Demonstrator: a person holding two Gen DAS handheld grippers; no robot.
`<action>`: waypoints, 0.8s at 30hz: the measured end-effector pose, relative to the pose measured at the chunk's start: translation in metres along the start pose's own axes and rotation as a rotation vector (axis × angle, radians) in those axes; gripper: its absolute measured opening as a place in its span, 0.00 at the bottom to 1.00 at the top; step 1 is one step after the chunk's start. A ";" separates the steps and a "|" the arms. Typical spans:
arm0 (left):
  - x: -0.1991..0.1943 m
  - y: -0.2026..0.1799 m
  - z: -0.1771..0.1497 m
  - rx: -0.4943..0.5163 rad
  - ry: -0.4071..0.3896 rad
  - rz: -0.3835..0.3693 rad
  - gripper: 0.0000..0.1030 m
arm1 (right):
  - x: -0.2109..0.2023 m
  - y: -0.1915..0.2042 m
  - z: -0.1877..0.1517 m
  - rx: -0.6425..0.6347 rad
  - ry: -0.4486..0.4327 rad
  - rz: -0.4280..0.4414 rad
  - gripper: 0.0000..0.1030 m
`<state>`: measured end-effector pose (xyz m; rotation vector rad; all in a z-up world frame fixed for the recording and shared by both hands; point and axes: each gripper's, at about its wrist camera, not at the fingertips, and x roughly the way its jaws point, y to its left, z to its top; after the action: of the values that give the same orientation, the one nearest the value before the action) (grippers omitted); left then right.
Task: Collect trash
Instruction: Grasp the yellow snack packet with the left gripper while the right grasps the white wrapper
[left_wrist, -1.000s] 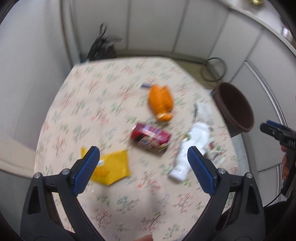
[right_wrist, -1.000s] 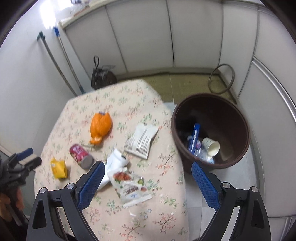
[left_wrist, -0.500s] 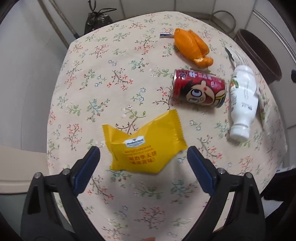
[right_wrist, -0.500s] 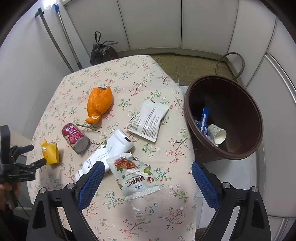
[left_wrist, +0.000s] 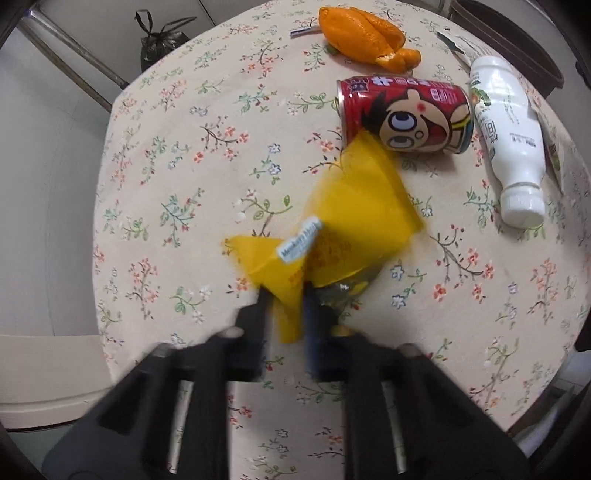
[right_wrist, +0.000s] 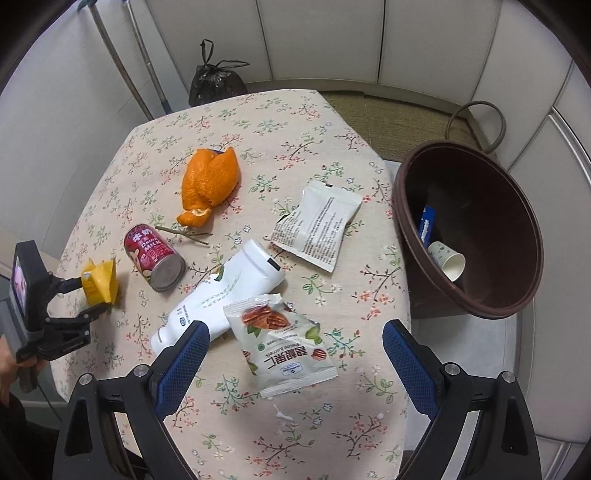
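Left wrist: left tongs (left_wrist: 286, 301) closing, pinching yellow wrapper (left_wrist: 354, 218) beside red can (left_wrist: 404, 112); right tongs (right_wrist: 295, 350) spread.

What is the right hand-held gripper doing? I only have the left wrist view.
Observer: The right hand-held gripper hangs open over a pecan snack packet and holds nothing.
Operator: Is the bin already in use?
Observer: Yes. The brown bin beside the table holds a paper cup and a blue wrapper.
Operator: Any other trash that I cannot see properly?
Observer: A white sachet lies flat on the cloth between the orange peel and the bin.
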<state>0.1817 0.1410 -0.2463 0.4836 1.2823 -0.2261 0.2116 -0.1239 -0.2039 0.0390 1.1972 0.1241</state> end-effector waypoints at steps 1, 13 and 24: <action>0.001 0.001 0.000 -0.014 0.002 -0.009 0.10 | 0.001 0.001 0.000 -0.001 0.002 0.001 0.93; -0.038 -0.011 0.005 -0.084 -0.092 -0.034 0.02 | 0.050 0.022 -0.016 -0.064 0.158 -0.019 0.88; -0.050 0.002 0.003 -0.173 -0.106 -0.060 0.02 | 0.094 0.044 -0.035 -0.149 0.214 -0.099 0.60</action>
<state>0.1715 0.1364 -0.1977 0.2820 1.2014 -0.1863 0.2096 -0.0710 -0.2990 -0.1674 1.3976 0.1327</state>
